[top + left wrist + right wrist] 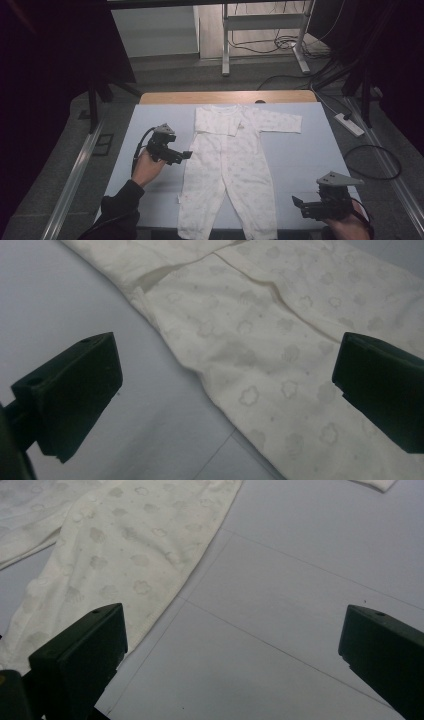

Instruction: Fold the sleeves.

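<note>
A cream baby romper (227, 165) with a faint cloud print lies flat on the pale blue table (310, 150), its legs pointing toward me. One sleeve (280, 121) stretches out to the right; the other (215, 125) is folded across the chest. My left gripper (187, 154) hovers open at the romper's left side near the waist, its jaws framing the printed cloth (260, 355) and bare table. Near the table's front right corner my right gripper (296, 201) is open, to the right of the romper's right leg (125, 555), nothing between its jaws.
The table's wooden far edge (225, 96) faces a floor with a metal stand (265, 30), cables and a white power strip (349, 124). Thin pencil-like lines (260, 640) cross the table surface. Dark curtains hang on both sides.
</note>
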Demonstrator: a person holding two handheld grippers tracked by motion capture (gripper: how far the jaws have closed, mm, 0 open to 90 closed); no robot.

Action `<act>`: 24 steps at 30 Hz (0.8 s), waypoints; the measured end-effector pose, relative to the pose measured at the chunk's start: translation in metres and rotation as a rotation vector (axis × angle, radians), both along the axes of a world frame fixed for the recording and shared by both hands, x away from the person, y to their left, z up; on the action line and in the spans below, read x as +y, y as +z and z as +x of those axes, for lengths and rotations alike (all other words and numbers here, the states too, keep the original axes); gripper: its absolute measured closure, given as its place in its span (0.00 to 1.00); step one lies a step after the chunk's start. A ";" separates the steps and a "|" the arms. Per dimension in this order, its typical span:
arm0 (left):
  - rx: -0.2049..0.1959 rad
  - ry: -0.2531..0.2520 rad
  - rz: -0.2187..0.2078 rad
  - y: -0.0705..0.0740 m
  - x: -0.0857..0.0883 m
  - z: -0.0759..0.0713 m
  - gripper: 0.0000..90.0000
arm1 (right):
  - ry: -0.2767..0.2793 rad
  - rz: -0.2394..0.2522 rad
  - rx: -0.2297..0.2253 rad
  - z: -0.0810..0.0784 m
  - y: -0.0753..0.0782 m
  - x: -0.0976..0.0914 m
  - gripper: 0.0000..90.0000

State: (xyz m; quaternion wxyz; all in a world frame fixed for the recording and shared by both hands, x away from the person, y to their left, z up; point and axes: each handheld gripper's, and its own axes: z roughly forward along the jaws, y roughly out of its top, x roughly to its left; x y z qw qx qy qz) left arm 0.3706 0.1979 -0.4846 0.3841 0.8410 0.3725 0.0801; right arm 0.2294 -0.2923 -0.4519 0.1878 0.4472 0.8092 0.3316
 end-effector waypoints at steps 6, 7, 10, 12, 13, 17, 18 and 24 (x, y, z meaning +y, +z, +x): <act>-0.013 0.012 0.019 0.001 0.004 -0.015 0.00 | -0.002 0.003 0.002 0.000 0.000 0.000 0.00; -0.012 0.011 0.020 0.001 0.006 -0.017 0.00 | -0.003 0.003 0.002 0.000 0.000 0.000 0.00; -0.011 0.016 0.011 0.002 0.009 -0.024 0.00 | -0.003 0.002 0.002 0.000 0.000 0.000 0.00; -0.013 0.020 0.005 0.003 0.012 -0.028 0.00 | -0.002 0.002 0.003 0.000 0.000 0.000 0.00; -0.014 0.022 0.005 0.003 0.012 -0.030 0.00 | -0.002 0.002 0.003 0.000 0.000 0.000 0.00; -0.014 0.026 0.002 0.004 0.014 -0.037 0.00 | -0.004 0.004 0.004 0.000 0.000 0.000 0.00; -0.015 0.025 0.004 0.004 0.015 -0.038 0.00 | -0.003 0.005 0.004 0.000 0.000 0.000 0.00; -0.014 0.032 -0.010 0.005 0.021 -0.050 0.00 | -0.004 0.006 0.005 0.001 0.000 -0.001 0.00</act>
